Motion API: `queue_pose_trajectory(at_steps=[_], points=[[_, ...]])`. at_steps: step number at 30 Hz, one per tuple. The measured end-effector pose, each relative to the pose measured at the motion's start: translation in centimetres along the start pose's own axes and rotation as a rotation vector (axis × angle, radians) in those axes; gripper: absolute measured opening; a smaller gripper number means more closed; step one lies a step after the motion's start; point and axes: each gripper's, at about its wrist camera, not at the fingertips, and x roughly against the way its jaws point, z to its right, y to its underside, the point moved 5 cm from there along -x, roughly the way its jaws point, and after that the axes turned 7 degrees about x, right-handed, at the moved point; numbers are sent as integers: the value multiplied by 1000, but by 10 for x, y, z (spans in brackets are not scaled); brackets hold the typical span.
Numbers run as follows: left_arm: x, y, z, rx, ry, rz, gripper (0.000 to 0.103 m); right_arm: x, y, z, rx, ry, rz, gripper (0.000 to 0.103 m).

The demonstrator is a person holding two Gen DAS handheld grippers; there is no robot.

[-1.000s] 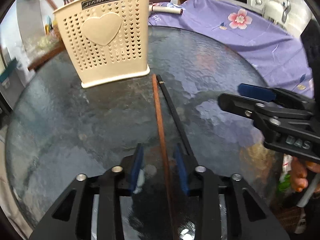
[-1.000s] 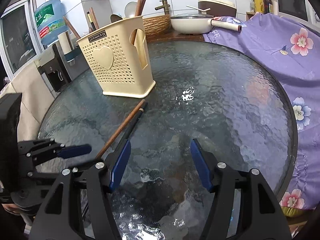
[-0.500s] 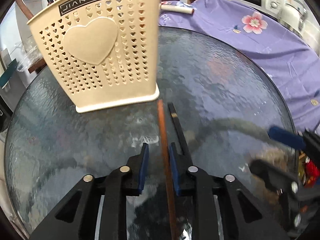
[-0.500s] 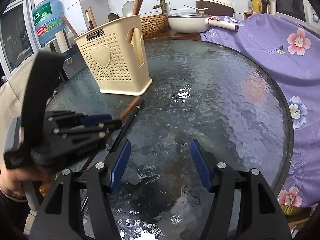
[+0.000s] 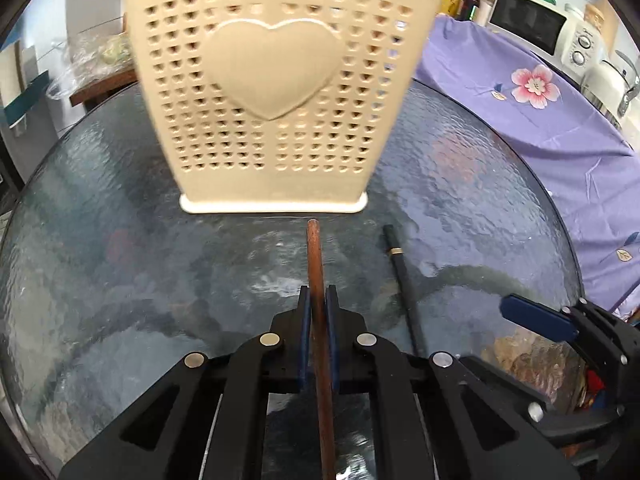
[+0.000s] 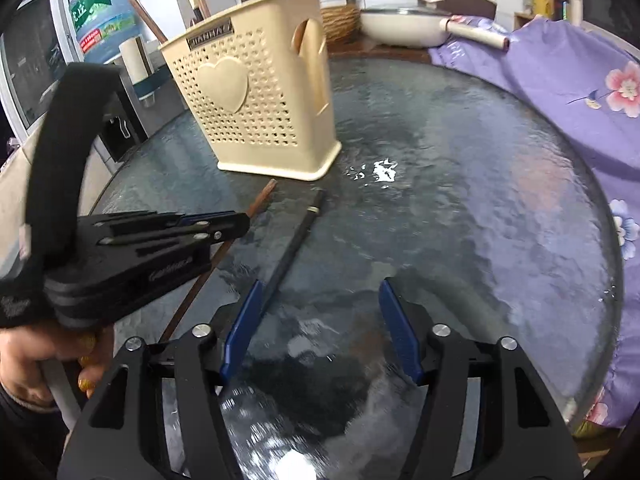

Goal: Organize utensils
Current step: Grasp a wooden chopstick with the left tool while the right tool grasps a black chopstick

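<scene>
My left gripper [image 5: 318, 300] is shut on a brown wooden chopstick [image 5: 314, 256], whose tip points at the base of the cream perforated utensil holder [image 5: 272, 92]. A black chopstick [image 5: 402, 276] lies on the glass table to its right. In the right wrist view, the left gripper [image 6: 236, 222] holds the brown chopstick [image 6: 262, 200] near the holder [image 6: 256, 108]. My right gripper [image 6: 320, 312] is open and empty, low over the table; the black chopstick [image 6: 294, 244] runs past its left finger [image 6: 244, 330].
The round textured glass table [image 6: 460, 200] carries everything. A purple flowered cloth [image 6: 560, 92] covers the right side. A white pan [image 6: 400, 26] and a water jug [image 6: 104, 16] stand behind the table. The holder has several utensils in it.
My left gripper closed on the brown chopstick and moved forward toward the holder, shifting it apart from the black one. The right gripper stayed open.
</scene>
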Motion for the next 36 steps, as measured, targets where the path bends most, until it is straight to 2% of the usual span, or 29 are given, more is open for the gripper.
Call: queue_pose_trajectory(at_steps=[7, 19, 24, 36], points=[[10, 6, -25, 28, -4, 7, 7, -25, -22, -6, 35, 45, -44, 33], [16, 8, -43, 24, -17, 21, 7, -44, -39, -13, 70, 101, -94, 15], [18, 9, -46, 20, -27, 27, 7, -46, -40, -14, 74, 112, -93, 9], [32, 9, -45, 39, -7, 51, 7, -25, -40, -1, 3, -3, -12, 8]])
